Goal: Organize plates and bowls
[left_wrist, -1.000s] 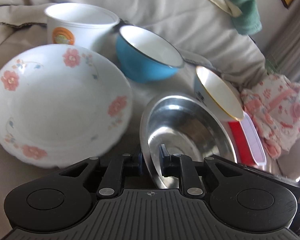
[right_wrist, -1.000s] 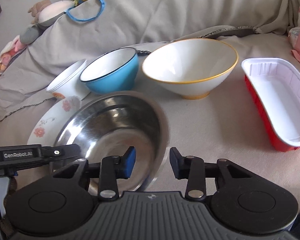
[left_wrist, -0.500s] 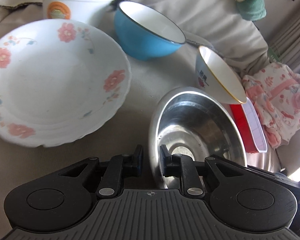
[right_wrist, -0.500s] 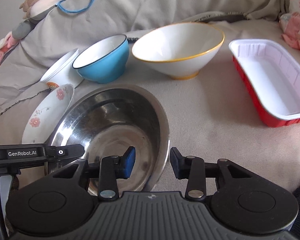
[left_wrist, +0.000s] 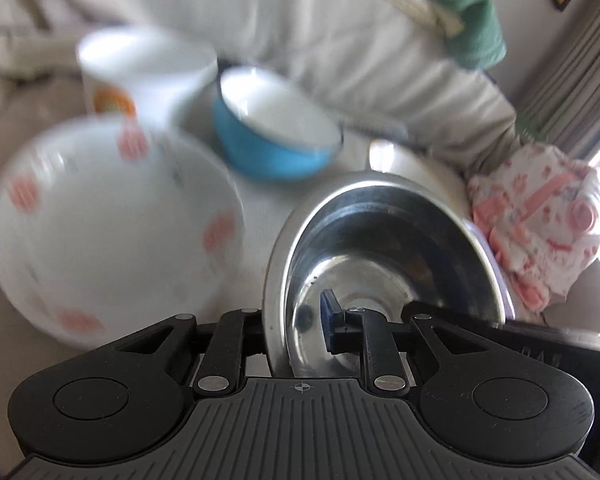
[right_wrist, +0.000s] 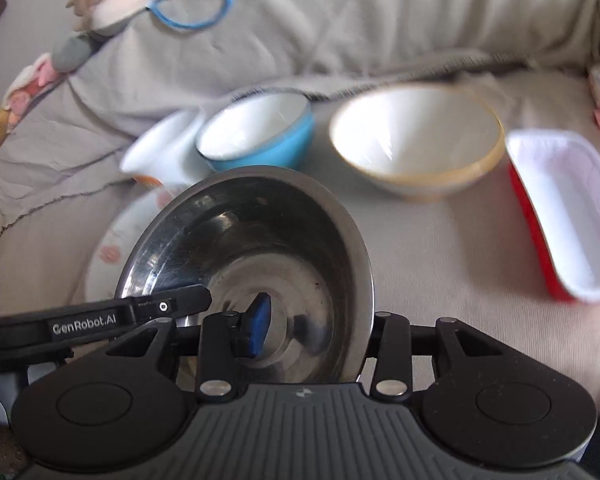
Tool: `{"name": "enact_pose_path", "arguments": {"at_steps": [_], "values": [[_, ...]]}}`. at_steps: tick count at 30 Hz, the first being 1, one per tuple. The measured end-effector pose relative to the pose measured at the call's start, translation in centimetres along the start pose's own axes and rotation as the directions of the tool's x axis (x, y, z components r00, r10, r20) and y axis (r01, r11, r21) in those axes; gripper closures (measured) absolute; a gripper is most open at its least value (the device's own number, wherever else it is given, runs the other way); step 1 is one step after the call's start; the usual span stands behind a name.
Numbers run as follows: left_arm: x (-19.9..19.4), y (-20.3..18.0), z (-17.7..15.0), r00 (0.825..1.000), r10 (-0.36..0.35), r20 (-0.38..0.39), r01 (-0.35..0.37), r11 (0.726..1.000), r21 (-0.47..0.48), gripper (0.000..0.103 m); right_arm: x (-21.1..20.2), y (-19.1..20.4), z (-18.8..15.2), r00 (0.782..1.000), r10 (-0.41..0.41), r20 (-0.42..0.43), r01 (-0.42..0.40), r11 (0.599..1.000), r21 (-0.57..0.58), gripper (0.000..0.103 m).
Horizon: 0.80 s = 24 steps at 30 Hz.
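A steel bowl (left_wrist: pixel 380 248) (right_wrist: pixel 260 232) hangs tilted above the beige cloth, gripped at its near rim from both sides. My left gripper (left_wrist: pixel 292 316) straddles the rim, blue pad inside and the other finger hidden behind the wall; its jaws are opening slightly with the rim still between them. My right gripper (right_wrist: pixel 320 316) is shut on the rim's other side, blue pad inside. A floral plate (left_wrist: pixel 100 220) (right_wrist: pixel 116 248) lies to the left. Behind stand a blue bowl (left_wrist: pixel 268 152) (right_wrist: pixel 260 136), a white cup (left_wrist: pixel 140 68) and a yellow-rimmed white bowl (right_wrist: pixel 416 136).
A red tray with a white inside (right_wrist: pixel 572 216) lies at the right. A pink floral cloth (left_wrist: pixel 540 220) and a green towel (left_wrist: pixel 460 20) sit on the covered sofa's right end. Soft toys (right_wrist: pixel 100 12) rest on the backrest at the left.
Both grippers have risen with the steel bowl, which now sits higher and tilted, covering part of the floral plate in the right wrist view. The left fingers stand slightly wider apart.
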<state>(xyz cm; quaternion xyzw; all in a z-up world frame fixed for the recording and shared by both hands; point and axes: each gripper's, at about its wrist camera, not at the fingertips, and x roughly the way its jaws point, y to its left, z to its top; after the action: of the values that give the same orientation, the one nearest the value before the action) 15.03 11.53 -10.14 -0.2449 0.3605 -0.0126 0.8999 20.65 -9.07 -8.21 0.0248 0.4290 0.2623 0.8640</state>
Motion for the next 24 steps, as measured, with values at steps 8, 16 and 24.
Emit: {"name": "enact_pose_path", "arguments": {"at_steps": [8,16,24], "values": [[-2.3,7.0,6.0,0.980,0.191,0.048,-0.188,0.981,-0.048,0.081,5.8,8.0,5.9,0.988,0.131,-0.079,-0.139,0.985,-0.105,0.064],[0.3,12.6,6.2,0.979,0.203,-0.029,-0.205,0.968,-0.143,0.080,12.2,12.1,5.8,0.987,0.083,-0.136,-0.107,0.978,-0.177,0.064],[1.0,13.0,5.2,0.968,0.240,-0.077,-0.247,0.964,-0.099,0.076,12.9,12.4,4.1,0.987,0.075,-0.146,-0.105,0.971,-0.216,0.064]]}}
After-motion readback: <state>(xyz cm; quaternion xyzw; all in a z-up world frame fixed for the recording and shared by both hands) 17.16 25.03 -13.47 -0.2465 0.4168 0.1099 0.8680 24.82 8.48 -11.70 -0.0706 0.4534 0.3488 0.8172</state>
